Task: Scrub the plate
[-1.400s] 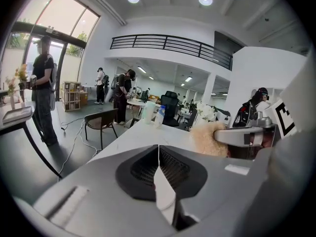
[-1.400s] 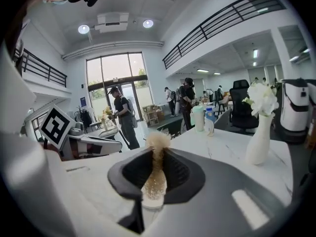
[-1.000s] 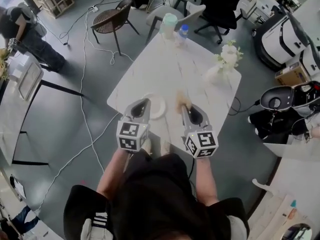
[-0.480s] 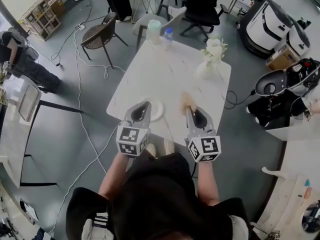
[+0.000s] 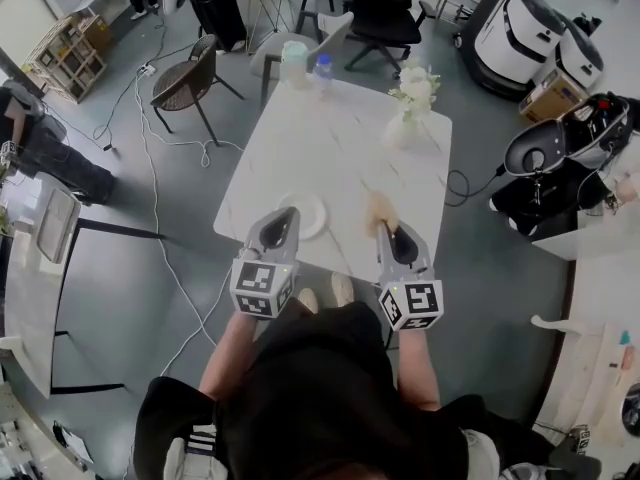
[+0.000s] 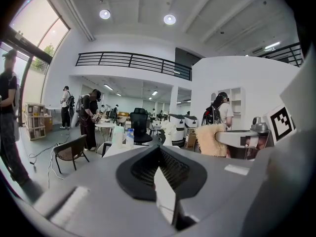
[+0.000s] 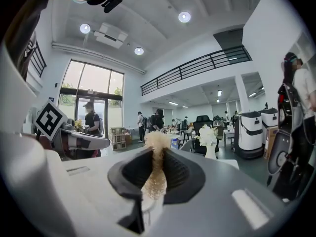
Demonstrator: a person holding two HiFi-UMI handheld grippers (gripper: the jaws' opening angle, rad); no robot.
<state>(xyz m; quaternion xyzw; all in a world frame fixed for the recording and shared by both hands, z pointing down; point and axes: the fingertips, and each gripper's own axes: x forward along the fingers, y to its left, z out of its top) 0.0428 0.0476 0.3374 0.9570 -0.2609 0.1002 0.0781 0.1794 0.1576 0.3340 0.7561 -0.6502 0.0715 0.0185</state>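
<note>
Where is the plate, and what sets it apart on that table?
On the white table, look at the near edge, left side. The plate is the round white disc at the tip of the left tool, the only flat thing there; the vase, cup and bottle stand upright farther back.

White plate (image 5: pixel 310 213) — tan scrubber (image 5: pixel 380 208) (marbled white table (image 5: pixel 330 138)).

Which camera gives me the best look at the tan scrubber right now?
The right gripper view: the scrubber sits centred and sharp, clamped between the right tool's jaws. The head view shows only a small blurred tan tuft at that tool's tip; the left gripper view shows it from the side, right of centre.
</note>
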